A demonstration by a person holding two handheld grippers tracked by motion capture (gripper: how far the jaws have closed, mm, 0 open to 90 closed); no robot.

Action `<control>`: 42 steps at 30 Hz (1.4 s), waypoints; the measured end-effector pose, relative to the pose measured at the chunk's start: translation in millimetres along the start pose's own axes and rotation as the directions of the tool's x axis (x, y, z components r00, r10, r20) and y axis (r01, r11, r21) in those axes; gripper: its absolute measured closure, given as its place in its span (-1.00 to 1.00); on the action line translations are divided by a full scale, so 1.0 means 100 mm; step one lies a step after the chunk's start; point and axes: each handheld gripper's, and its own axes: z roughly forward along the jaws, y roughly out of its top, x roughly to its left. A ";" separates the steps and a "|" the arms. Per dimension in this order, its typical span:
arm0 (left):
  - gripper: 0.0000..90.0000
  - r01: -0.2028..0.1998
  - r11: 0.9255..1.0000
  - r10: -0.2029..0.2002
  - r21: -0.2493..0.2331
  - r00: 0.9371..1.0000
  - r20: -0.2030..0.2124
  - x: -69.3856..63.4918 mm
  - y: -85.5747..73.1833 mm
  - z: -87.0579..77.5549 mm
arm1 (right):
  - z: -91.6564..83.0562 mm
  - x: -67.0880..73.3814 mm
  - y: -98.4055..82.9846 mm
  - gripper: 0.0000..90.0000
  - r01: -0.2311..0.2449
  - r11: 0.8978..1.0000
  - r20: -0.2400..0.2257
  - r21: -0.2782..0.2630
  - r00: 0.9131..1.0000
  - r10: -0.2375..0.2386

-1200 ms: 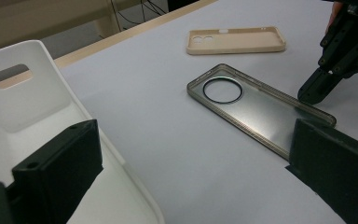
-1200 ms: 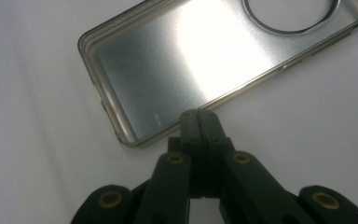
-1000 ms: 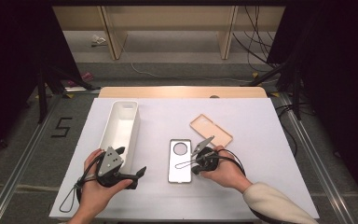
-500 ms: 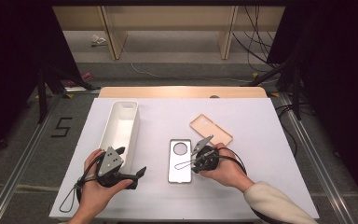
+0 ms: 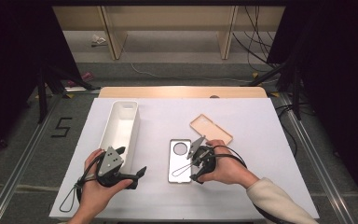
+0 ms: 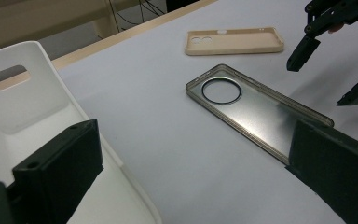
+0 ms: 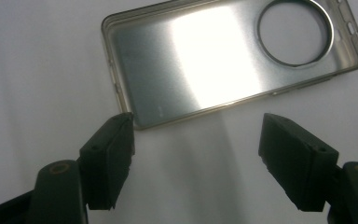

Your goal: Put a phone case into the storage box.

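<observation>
On white surface (image 5: pixel 261 186): clear phone case (image 5: pixel 179 160), flat, round camera hole; right gripper (image 5: pixel 193 163) fingers just opening, nothing between; left gripper (image 5: pixel 137 173) fingers apart.

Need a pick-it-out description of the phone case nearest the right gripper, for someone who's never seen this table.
Start at the white table and find the long white bin on its left side. Right of the bin, near the front edge, a clear grey phone case lies flat, beside the right gripper. Unlike the opaque tan case behind it, it is see-through with one large round camera hole.
</observation>
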 end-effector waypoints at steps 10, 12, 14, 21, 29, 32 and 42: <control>-0.95 -0.005 1.000 0.005 0.000 1.000 0.003 0.00 0.00 0.00 | 0.07 0.10 0.11 -0.40 0.082 0.995 -0.022 0.053 0.997 -0.081; -0.95 -0.003 1.000 0.003 0.000 1.000 0.003 0.00 0.00 0.00 | 0.08 0.11 0.13 -0.40 0.097 0.993 -0.020 0.059 0.995 -0.096; -0.95 -0.005 1.000 0.005 0.001 1.000 0.003 0.00 0.00 0.00 | 0.09 0.12 0.15 -0.40 0.112 0.992 -0.020 0.067 0.994 -0.111; -0.95 -0.003 1.000 0.003 0.000 1.000 0.003 0.00 0.00 0.00 | 0.15 0.17 0.27 -0.40 0.153 0.985 -0.030 0.077 0.988 -0.151; -0.95 -0.004 1.000 0.004 0.000 1.000 0.005 -0.01 0.01 0.01 | 0.20 0.22 0.30 -0.41 0.179 0.978 -0.034 0.110 0.984 -0.176; -0.95 -0.005 1.000 0.005 0.001 1.000 0.006 -0.01 0.01 0.01 | 0.21 0.23 0.32 -0.41 0.185 0.976 -0.035 0.115 0.983 -0.182; -0.95 -0.004 1.000 0.004 0.000 1.000 0.006 -0.01 0.01 0.01 | 0.25 0.26 0.38 -0.41 0.212 0.969 -0.041 0.129 0.977 -0.208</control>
